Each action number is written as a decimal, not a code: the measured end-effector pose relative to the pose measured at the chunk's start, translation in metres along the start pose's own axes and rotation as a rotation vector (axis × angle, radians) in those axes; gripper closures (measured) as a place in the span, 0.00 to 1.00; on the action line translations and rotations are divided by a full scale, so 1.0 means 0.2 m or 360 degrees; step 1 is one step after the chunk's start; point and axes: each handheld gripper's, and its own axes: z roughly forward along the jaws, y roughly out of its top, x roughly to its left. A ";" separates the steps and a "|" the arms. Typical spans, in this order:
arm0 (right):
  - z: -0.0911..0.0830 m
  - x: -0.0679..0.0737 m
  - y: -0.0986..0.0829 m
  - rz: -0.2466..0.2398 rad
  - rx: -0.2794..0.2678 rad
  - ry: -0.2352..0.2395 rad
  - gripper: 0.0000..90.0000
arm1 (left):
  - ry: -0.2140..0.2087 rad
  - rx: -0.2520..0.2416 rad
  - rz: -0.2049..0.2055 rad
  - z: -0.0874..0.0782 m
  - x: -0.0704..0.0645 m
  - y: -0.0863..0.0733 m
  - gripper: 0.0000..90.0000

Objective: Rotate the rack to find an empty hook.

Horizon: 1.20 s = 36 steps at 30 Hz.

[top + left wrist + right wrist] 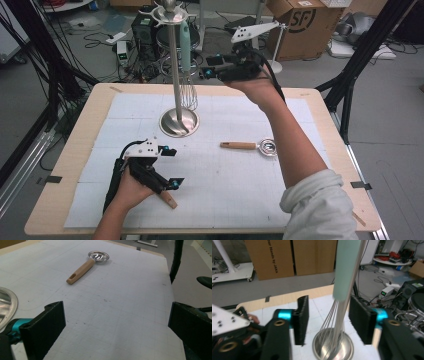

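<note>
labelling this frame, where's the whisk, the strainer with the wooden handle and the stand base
whisk (185, 45), high view, on its pale green handle
strainer (240, 145), high view, on its wooden handle
stand base (172, 125), high view, on the round metal foot

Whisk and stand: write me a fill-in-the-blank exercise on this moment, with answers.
1. The whisk hangs from the stand by its ____ handle.
2. The right gripper has its jaws ____ on either side of the whisk.
3. The strainer lying on the mat has a ____ handle.
4. The left gripper rests low near the table's ____ edge.

Answers: green; open; wooden; front
</note>
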 end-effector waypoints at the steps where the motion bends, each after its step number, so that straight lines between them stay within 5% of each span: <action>1: 0.01 -0.01 0.02 -0.0015 -0.0008 -0.0004 0.62 | 0.0001 0.0000 -0.0009 0.00 0.00 0.00 0.02; 9: 0.04 -0.05 0.17 -0.0059 -0.0029 -0.0093 0.98 | 0.0009 0.0030 -0.0012 0.01 0.01 -0.02 0.02; 24: 0.10 -0.06 0.38 -0.0062 -0.0029 -0.0195 0.99 | 0.0019 0.0019 -0.0021 -0.01 0.02 -0.03 0.02; 36: 0.17 0.02 0.43 -0.0130 -0.0019 -0.0132 0.99 | 0.0009 0.0010 -0.0022 -0.01 0.02 -0.02 0.02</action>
